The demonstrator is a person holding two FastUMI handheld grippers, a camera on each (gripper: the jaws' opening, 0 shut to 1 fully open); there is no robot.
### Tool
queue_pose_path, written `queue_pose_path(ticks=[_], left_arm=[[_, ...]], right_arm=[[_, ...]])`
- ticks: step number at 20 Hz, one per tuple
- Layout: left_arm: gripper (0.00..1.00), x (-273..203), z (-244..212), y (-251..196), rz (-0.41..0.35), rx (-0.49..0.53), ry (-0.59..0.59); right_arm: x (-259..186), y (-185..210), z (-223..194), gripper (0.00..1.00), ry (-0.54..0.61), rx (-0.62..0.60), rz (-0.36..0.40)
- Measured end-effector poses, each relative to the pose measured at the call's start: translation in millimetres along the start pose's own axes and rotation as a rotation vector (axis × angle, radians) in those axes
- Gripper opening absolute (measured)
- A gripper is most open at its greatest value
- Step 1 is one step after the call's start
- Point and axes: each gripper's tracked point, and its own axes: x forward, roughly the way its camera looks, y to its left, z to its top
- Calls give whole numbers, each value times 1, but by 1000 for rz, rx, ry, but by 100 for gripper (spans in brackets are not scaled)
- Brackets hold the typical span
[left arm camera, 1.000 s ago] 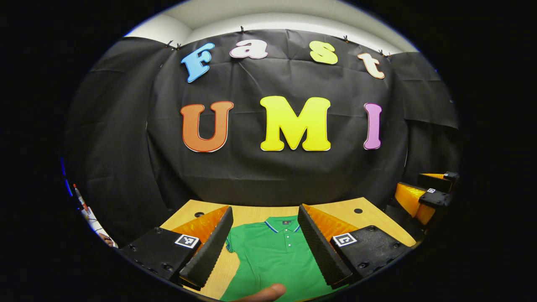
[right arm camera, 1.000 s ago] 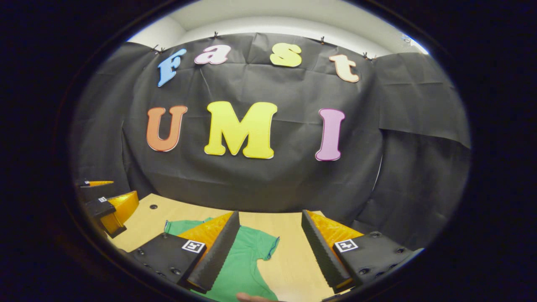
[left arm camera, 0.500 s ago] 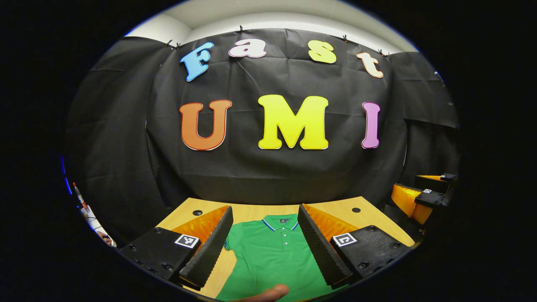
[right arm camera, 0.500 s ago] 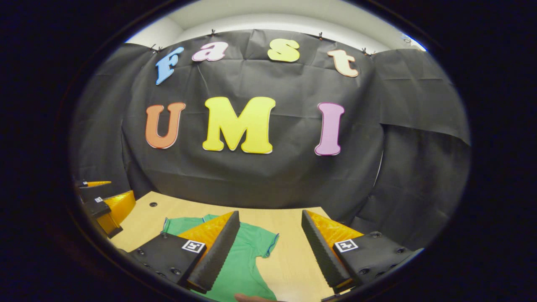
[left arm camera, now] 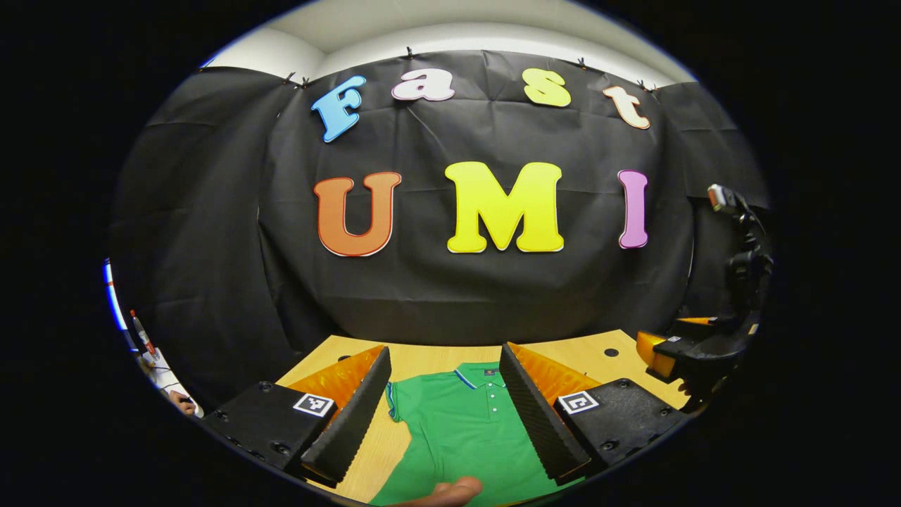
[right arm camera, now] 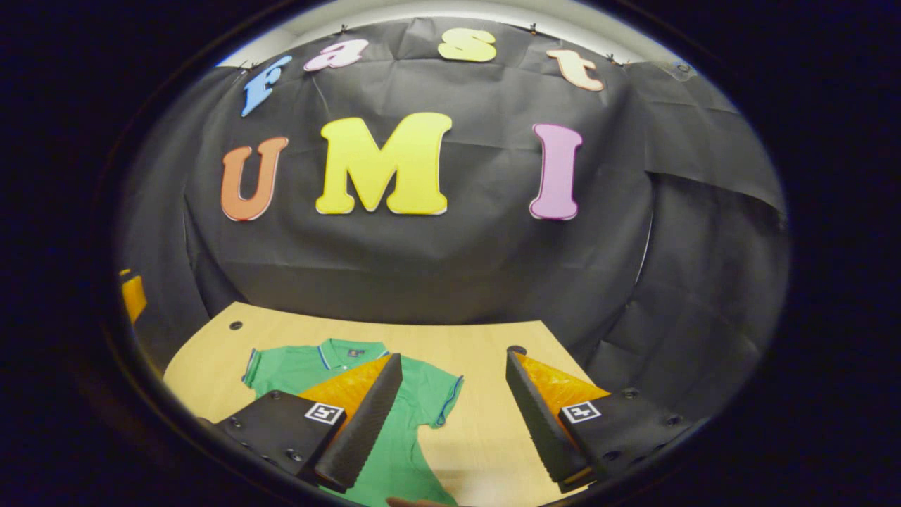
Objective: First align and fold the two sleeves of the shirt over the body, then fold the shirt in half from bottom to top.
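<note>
A green polo shirt (left arm camera: 457,429) lies flat on the wooden table (left arm camera: 422,355), collar toward the wall. My left gripper (left arm camera: 445,350) hovers above it, open, with the shirt's chest and button placket showing between its fingers. My right gripper (right arm camera: 452,354) is also open and empty, over the shirt's right side. The right sleeve (right arm camera: 440,394) lies spread out between its fingers, and the collar (right arm camera: 345,350) shows to the left. In the left gripper view, the right gripper (left arm camera: 686,348) hangs at the table's right edge. A thumb (left arm camera: 454,488) shows at the bottom.
The black cloth wall stands close behind the table. Small round holes sit near the table's far corners (left arm camera: 611,351) (right arm camera: 235,325). A dark stand (left arm camera: 742,239) rises at the far right. Bare wood (right arm camera: 493,422) lies to the right of the shirt.
The right gripper view has tipped down and forward, so more of the table, the collar and both shoulders now show. In the left gripper view the right gripper has drawn nearer. Both stay open.
</note>
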Motion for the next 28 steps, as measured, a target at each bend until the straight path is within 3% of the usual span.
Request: queue_pose_path(ticks=[5,9,13,19,21,23,24,25,26,28], left_arm=[[100,0,-4,18,65,-5,25],[100,-1,-19,28,107,-28,81],[100,0,-41,37,159,-21,133],[100,-6,-62,45,214,-18,195],[100,-8,-64,48,228,-17,201],[100,-10,-69,50,237,-17,213],[100,-11,-71,51,240,-17,214],[100,-13,-71,51,243,-17,219],[100,-14,-73,51,247,-16,226],[100,-19,-79,56,257,-10,238]], right_arm=[[75,-4,-52,94,156,24,-5],[135,4,-111,94,325,80,33],[191,-1,-161,96,439,89,-8],[224,-2,-191,92,515,115,-20],[228,0,-189,97,516,124,-9],[235,1,-188,83,523,138,-8],[239,2,-188,71,531,155,-10],[242,-1,-188,67,538,172,-22],[246,-5,-189,53,544,189,-38],[249,-9,-197,37,574,207,-60]])
